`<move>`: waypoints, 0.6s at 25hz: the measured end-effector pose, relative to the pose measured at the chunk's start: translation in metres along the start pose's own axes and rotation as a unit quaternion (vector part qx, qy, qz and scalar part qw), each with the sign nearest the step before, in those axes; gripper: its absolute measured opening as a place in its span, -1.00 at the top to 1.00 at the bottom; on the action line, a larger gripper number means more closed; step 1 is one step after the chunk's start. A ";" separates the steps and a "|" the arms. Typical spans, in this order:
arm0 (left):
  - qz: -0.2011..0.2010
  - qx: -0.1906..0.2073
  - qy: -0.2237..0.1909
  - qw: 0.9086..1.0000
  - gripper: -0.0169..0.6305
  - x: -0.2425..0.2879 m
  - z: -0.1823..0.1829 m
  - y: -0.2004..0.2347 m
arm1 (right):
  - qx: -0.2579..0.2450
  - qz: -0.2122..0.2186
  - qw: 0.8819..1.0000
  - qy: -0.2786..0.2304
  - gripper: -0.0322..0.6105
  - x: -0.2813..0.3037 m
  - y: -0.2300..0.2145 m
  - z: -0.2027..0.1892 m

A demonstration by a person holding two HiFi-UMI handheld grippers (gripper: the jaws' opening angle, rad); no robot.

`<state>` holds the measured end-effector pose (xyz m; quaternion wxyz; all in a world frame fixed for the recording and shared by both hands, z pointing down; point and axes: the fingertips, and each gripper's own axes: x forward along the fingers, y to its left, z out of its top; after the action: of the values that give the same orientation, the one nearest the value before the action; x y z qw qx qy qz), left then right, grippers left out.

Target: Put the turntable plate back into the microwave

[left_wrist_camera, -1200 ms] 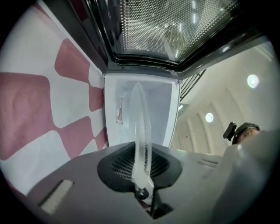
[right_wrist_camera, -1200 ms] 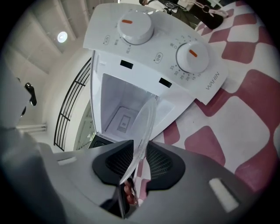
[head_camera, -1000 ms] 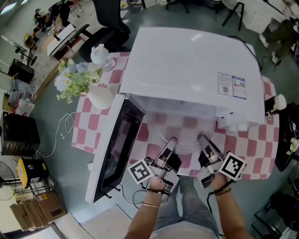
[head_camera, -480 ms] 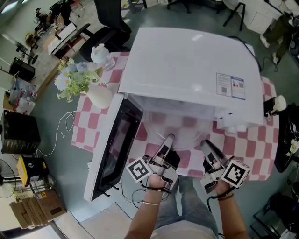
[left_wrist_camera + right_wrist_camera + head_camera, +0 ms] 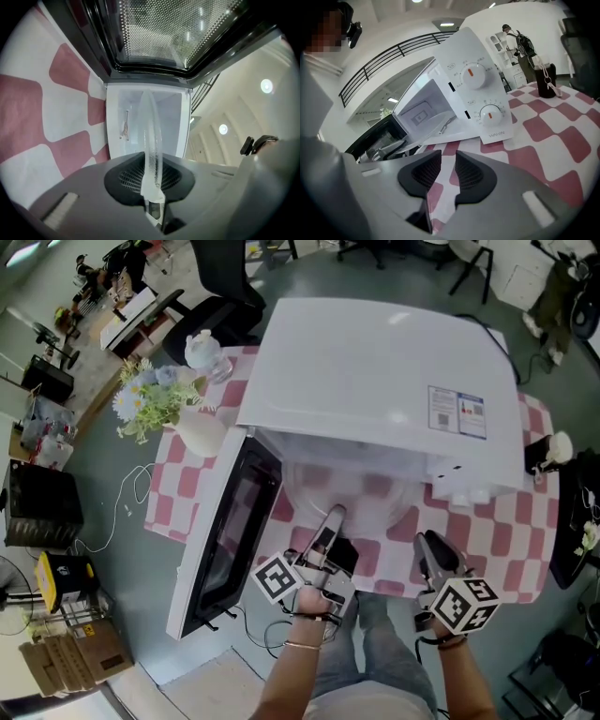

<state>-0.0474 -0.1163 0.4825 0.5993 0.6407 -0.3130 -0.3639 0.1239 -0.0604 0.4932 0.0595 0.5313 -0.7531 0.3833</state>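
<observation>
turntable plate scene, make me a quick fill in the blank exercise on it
The left gripper is shut on the rim of the glass ____. The right gripper holds ____. The door of the microwave stands ____.
Missing: turntable plate; nothing; open.

White microwave (image 5: 375, 381) on a table (image 5: 492, 531) chequered pink and white

The turntable plate (image 5: 352, 495) is clear, colourless glass; the microwave's door (image 5: 225, 540) is black-framed, its window a fine dotted mesh; its upper dial (image 5: 471, 75) is white with an orange mark; a blue-and-white label (image 5: 457, 412) sits on its top; the left tongs (image 5: 330, 519) and right tongs (image 5: 429, 545) are grey, with black ribbed pads (image 5: 426, 176) and cubes (image 5: 278, 582) of black-and-white squares; at the table's left edge, white and pale blue flowers (image 5: 150, 399) with green leaves in a white vase (image 5: 202, 435); the floor (image 5: 122, 549) is grey-green.
</observation>
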 end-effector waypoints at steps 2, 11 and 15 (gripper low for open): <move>0.000 0.003 0.000 1.000 0.85 0.000 0.000 -0.001 | -0.008 -0.013 1.000 0.001 0.59 -0.001 -0.002 -0.002; 0.004 0.009 0.001 1.000 0.84 0.003 0.001 0.000 | -0.035 -0.087 0.996 0.002 0.87 -0.005 -0.020 -0.005; 0.007 0.011 0.000 1.000 0.84 0.007 0.003 0.002 | -0.040 -0.095 0.995 0.001 0.87 -0.009 -0.023 -0.007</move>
<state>-0.0465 -0.1240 0.4838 0.5948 0.6447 -0.3219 -0.3563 0.1452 -0.0523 0.5061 0.1176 0.5971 -0.7140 0.3462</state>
